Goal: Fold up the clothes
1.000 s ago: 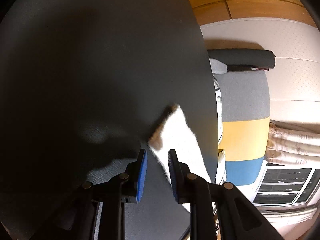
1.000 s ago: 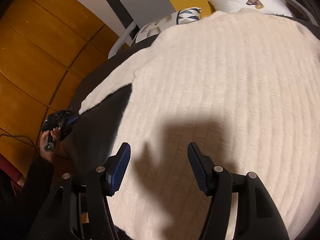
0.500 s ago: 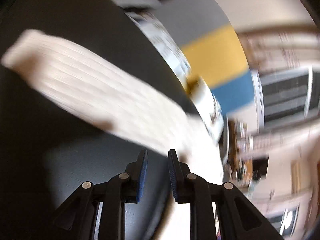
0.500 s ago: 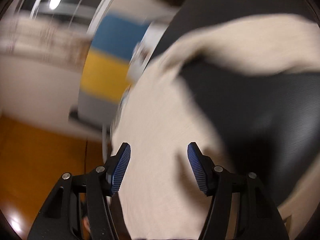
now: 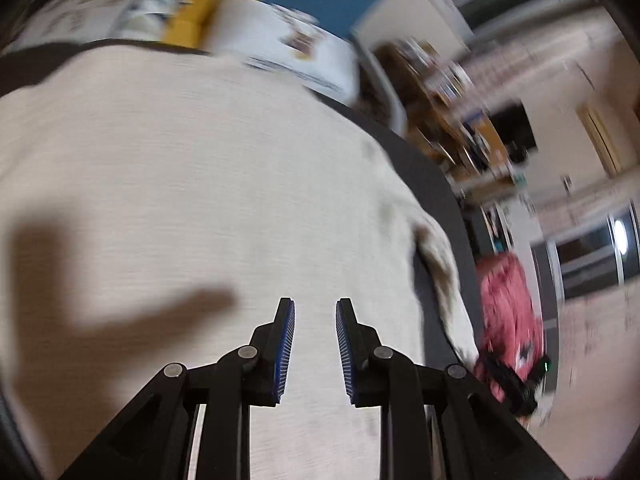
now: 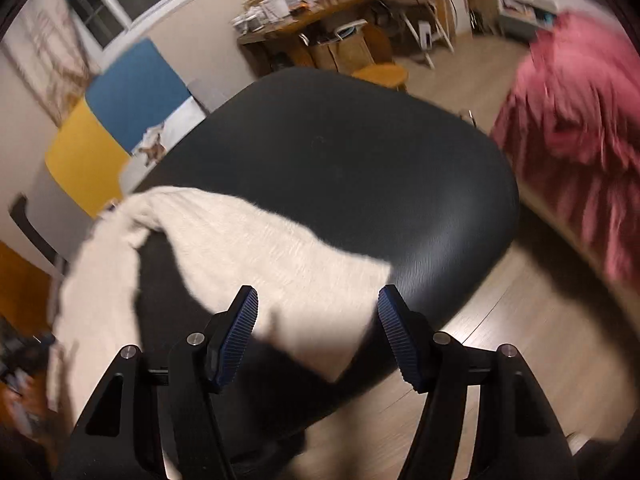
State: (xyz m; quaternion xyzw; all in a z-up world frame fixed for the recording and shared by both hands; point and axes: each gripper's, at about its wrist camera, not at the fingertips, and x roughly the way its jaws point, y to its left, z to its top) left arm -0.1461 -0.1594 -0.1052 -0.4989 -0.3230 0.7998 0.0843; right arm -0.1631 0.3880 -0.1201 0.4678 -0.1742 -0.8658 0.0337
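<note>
Sweater [image 5: 180,200] lies spread on the black worktop [image 6: 360,160], one sleeve [image 6: 280,256] flung out flat; no fold shows. Your left tool [image 5: 315,344] is nearly closed and empty, your right tool [image 6: 316,332] spread wide.

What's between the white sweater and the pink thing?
In the right wrist view, bare black table lies between the white sweater and the pink clothing.

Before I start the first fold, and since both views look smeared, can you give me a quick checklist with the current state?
1. Left gripper empty, jaws narrowly apart: ok.
2. Right gripper open wide, holding nothing: ok.
3. Cream sweater on the black table: ok.
4. Sleeve lying flat: ok.
5. Sweater fully spread, no hem hanging off: cannot tell.
6. Views sharp enough to aim: not ok, motion blur.
</note>
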